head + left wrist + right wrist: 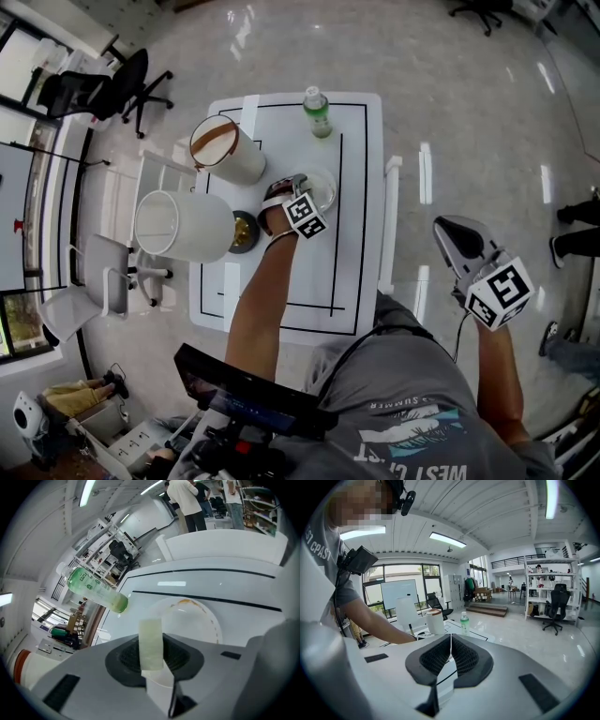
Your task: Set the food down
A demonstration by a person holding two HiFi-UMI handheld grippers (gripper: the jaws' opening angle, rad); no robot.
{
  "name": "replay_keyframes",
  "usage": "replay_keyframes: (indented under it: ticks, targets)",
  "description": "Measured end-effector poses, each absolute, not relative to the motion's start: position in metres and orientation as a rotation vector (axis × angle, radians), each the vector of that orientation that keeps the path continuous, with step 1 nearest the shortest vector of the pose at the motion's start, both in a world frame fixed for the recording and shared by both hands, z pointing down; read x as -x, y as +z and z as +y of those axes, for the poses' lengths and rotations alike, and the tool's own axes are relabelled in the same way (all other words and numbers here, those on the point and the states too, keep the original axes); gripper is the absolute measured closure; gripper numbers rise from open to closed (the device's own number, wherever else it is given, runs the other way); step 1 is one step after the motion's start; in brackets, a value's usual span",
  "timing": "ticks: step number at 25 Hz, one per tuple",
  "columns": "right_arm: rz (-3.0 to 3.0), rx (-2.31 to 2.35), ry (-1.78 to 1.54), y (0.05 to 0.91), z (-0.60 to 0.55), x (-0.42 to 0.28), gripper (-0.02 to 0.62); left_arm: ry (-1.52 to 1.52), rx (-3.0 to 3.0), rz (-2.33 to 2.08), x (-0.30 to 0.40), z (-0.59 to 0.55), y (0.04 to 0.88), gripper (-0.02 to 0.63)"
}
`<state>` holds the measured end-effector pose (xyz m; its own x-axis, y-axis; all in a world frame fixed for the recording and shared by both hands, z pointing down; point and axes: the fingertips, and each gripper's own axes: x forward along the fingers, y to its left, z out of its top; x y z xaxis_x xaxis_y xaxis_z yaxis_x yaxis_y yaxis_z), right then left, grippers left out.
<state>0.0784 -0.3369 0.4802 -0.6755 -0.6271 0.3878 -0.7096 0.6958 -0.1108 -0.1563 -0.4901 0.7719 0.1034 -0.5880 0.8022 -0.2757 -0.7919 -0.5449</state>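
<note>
As left gripper (154, 662) pinches pale food strip (151, 639) over plate (199, 620), green bottle (96, 590) beyond

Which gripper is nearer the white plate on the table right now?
Left. The left gripper hangs at the plate's left edge, gripping a pale food strip; the right gripper, shut and empty, hangs beyond the table's right side.
</note>
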Motion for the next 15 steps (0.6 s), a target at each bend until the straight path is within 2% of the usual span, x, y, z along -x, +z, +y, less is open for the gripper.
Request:
replay_keyframes:
  ticks: [15]
  targets:
    - [-2.578,-1.042,0.387,0.488,-0.34,-0.073,0.588,-1.854,1.986,0.705,0.159,-0.494,0.785,0.514]
